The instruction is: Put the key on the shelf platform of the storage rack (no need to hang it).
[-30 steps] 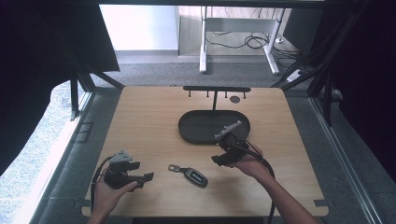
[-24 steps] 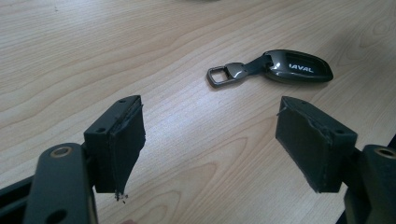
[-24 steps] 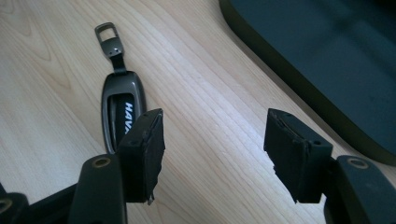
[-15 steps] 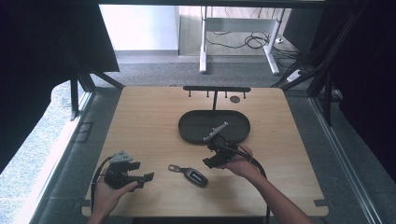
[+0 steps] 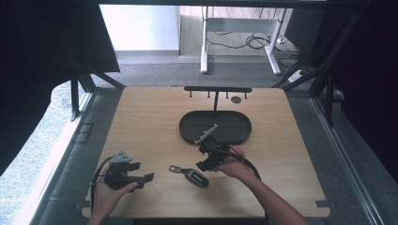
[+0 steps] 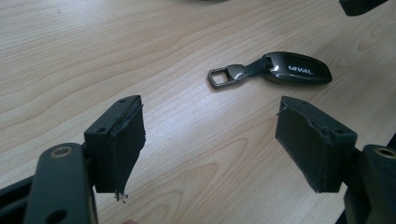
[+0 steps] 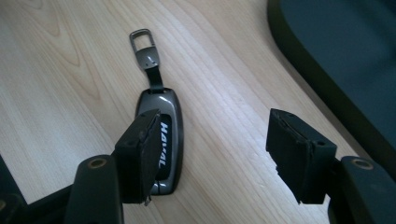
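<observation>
The right gripper (image 5: 202, 153) has slid from the empty black oval tray (image 5: 234, 136) toward the car key fob (image 5: 196, 177) lying on the bench (image 5: 150, 117), jaws just opening and spread beside it, likely for a pickup, while the left gripper (image 5: 143, 177) waits spread nearby.

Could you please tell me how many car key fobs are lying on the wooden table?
1. The dark grey car key fob with a metal loop lies on the light wooden table, in front of the black oval tray, beside the right gripper.
</observation>
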The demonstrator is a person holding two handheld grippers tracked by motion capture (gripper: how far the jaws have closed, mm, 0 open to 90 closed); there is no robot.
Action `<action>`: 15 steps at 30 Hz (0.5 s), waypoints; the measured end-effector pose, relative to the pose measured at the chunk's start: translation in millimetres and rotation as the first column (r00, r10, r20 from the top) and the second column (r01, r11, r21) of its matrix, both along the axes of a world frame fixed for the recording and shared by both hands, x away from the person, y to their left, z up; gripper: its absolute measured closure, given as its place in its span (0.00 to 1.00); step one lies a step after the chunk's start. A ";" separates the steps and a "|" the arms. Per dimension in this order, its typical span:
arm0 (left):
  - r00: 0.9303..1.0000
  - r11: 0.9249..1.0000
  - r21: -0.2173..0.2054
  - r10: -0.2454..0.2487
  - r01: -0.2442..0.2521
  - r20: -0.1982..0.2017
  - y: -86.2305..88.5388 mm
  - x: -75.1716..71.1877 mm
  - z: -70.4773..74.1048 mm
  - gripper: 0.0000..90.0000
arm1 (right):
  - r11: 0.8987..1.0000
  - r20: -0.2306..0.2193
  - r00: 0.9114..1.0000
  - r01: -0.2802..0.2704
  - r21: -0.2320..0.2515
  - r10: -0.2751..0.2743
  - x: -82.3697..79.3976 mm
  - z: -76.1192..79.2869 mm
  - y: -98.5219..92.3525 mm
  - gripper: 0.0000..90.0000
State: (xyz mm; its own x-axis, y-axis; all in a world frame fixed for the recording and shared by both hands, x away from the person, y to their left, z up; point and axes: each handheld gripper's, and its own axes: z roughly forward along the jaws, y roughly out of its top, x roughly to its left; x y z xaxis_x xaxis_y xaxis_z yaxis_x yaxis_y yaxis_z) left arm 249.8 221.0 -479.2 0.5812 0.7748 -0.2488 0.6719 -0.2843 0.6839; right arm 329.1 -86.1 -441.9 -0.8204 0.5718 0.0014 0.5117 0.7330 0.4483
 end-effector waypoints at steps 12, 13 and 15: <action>1.000 1.000 -0.002 0.003 -0.003 -0.006 1.1 0.5 -1.3 0.27 | 0.999 -0.032 0.999 -0.040 -0.016 0.039 -1.9 -19.2 22.5 0.39; 1.000 1.000 -0.001 0.003 -0.003 -0.006 1.4 0.7 -1.5 0.27 | 0.999 -0.037 0.998 -0.045 -0.021 0.045 -2.2 -21.7 23.8 0.39; 1.000 1.000 -0.001 0.003 -0.003 -0.006 1.6 0.7 -1.6 0.27 | 0.998 -0.046 0.998 -0.053 -0.026 0.052 -3.3 -26.9 26.6 0.39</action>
State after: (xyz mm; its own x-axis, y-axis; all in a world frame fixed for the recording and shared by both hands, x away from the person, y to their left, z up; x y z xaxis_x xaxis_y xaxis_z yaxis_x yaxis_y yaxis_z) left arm 250.6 222.6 -480.8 0.5770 0.7766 -0.2528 0.6771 -0.2817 0.6798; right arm 325.8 -59.6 -468.9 -0.8487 0.5284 0.0244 0.4917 0.7711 0.4045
